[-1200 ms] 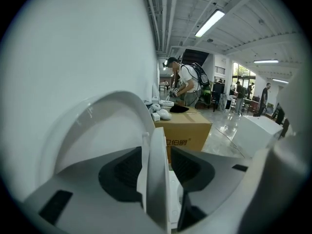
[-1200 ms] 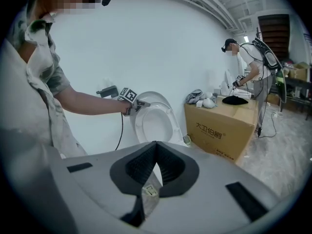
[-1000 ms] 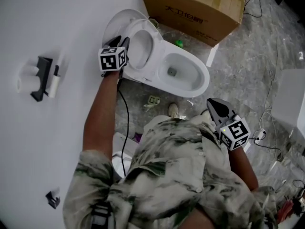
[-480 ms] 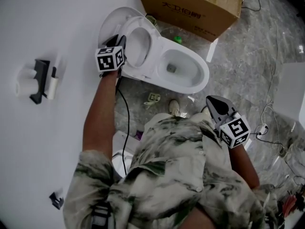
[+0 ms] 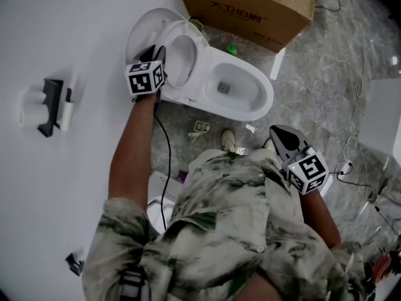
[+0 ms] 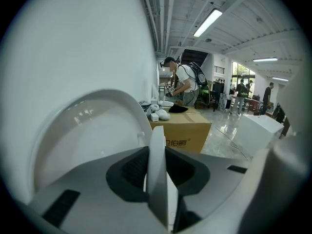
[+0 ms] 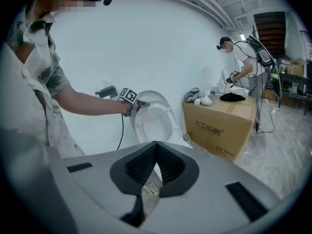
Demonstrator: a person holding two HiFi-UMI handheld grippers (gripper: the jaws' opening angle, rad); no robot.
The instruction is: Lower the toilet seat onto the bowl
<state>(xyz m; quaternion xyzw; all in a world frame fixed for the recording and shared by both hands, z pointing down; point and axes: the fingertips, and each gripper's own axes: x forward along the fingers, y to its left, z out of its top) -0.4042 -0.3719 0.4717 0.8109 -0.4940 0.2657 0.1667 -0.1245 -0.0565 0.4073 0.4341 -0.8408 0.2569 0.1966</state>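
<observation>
Head view: the toilet seat [image 5: 203, 56] stands raised at the rear of the bowl [image 5: 258, 104], against the lid [image 5: 141, 32]. The left gripper [image 5: 159, 51] is at the seat's rim, and the right gripper [image 5: 281, 136] hangs well apart from the bowl. Left gripper view: the jaws, which have just been closing, clamp the seat's edge. Right gripper view: the jaws meet with nothing between them.

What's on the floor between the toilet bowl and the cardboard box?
In the head view, a small green object lies on the floor between the toilet bowl and the cardboard box; too small to identify.
</observation>
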